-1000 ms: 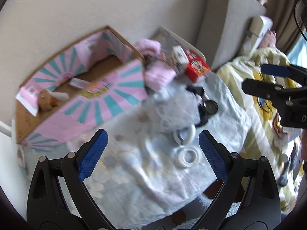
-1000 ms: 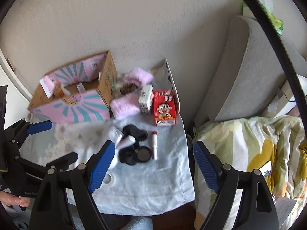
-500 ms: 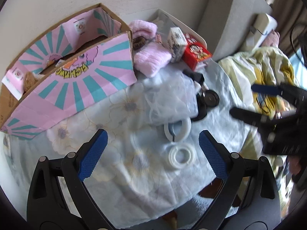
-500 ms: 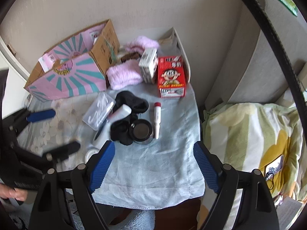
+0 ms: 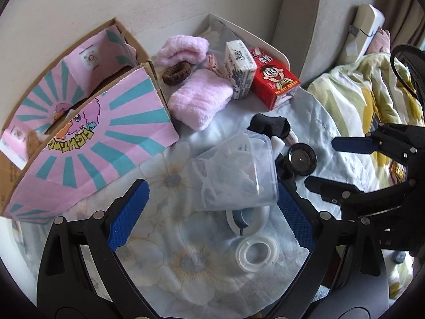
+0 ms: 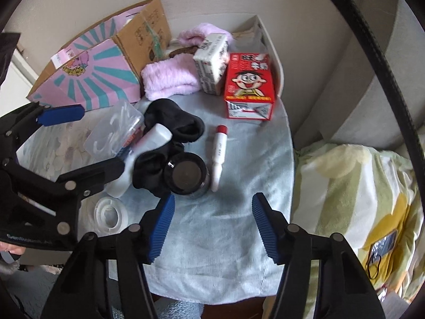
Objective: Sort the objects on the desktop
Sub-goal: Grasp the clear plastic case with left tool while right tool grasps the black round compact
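Clear glossy plastic box (image 5: 236, 175) is catching light. Pink towel (image 5: 200, 101) is looking fluffy. Cardboard box (image 5: 87, 133) is showing matt printed paper. Black jar lid (image 6: 187, 176) is gleaming smooth. Tablecloth (image 6: 233, 212) is lying soft, napped.

I'm seeing soft, even daylight across both feeds, brightest on the far wall (image 5: 79, 5). The clear plastic box (image 5: 236, 170) shows pale glare. Shadows are faint. Fisheye bending curves the edges, dark vignette fills the corners, and focus is slightly soft.
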A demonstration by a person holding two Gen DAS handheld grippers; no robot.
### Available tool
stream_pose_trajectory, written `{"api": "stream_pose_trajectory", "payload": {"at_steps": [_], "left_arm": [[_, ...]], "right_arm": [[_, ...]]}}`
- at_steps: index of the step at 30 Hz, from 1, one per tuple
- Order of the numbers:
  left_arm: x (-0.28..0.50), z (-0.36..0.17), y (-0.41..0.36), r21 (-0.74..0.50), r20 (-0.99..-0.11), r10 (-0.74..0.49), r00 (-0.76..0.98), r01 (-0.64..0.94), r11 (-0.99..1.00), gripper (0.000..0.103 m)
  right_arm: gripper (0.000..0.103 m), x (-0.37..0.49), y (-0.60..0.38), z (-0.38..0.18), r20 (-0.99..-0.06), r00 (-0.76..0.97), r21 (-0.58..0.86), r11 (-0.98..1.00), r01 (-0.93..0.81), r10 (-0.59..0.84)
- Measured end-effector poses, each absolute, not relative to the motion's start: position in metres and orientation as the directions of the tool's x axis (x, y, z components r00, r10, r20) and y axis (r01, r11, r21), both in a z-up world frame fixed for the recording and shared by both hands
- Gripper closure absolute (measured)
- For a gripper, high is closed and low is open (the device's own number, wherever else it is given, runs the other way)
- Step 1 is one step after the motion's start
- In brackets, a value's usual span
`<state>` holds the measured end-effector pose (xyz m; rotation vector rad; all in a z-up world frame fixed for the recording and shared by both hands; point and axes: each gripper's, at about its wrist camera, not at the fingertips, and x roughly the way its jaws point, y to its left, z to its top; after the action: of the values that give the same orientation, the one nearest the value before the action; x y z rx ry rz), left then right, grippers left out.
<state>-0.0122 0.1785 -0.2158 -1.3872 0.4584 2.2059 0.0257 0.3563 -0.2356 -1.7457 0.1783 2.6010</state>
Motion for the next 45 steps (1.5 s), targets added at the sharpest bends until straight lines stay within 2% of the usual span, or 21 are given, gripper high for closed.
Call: {"api": "stream_pose_trajectory", "payload": {"at_steps": [3, 7, 12, 13, 15, 20, 26, 36, 45], "left_arm": [[-0.017, -0.217, 0.175, 0.004, -0.902, 0.236, -0.361, -0.555, -0.832, 0.007], [-0.022, -0.220, 0.174, -0.016, -0.904, 0.247, -0.349, -0.549, -0.836, 0.008], [-0.025, -0.223, 0.172, -0.043, -0.907, 0.259, -0.331, -0.540, -0.841, 0.017], [-0.026, -0.224, 0.171, -0.044, -0.908, 0.257, -0.330, -0.536, -0.843, 0.022], [-0.028, -0.226, 0.169, -0.044, -0.913, 0.248, -0.323, -0.527, -0.849, 0.029], [-0.036, -0.238, 0.159, -0.058, -0.932, 0.224, -0.286, -0.489, -0.870, 0.063], [-0.038, -0.239, 0.148, -0.086, -0.931, 0.243, -0.274, -0.482, -0.872, 0.078], [-0.033, -0.227, 0.134, -0.119, -0.919, 0.280, -0.279, -0.482, -0.868, 0.080], [-0.025, -0.199, 0.115, -0.100, -0.906, 0.275, -0.323, -0.467, -0.878, 0.080]], "right_arm": [[0.047, 0.023, 0.355, -0.236, -0.915, -0.396, 0.100, -0.994, -0.040, -0.076], [0.054, 0.018, 0.352, -0.236, -0.908, -0.405, 0.113, -0.994, -0.001, -0.103], [0.064, 0.011, 0.342, -0.242, -0.914, -0.389, 0.114, -0.993, 0.028, -0.116], [0.068, 0.006, 0.342, -0.243, -0.915, -0.385, 0.117, -0.993, 0.030, -0.119], [0.069, 0.003, 0.341, -0.244, -0.916, -0.382, 0.118, -0.992, 0.034, -0.122], [0.069, 0.002, 0.342, -0.244, -0.914, -0.389, 0.120, -0.992, 0.025, -0.120], [0.069, 0.006, 0.342, -0.242, -0.912, -0.396, 0.111, -0.994, 0.010, -0.106], [0.069, 0.013, 0.345, -0.228, -0.896, -0.434, 0.131, -0.990, -0.057, -0.094], [0.069, 0.027, 0.336, -0.209, -0.878, -0.470, 0.143, -0.986, -0.087, -0.086]]}}
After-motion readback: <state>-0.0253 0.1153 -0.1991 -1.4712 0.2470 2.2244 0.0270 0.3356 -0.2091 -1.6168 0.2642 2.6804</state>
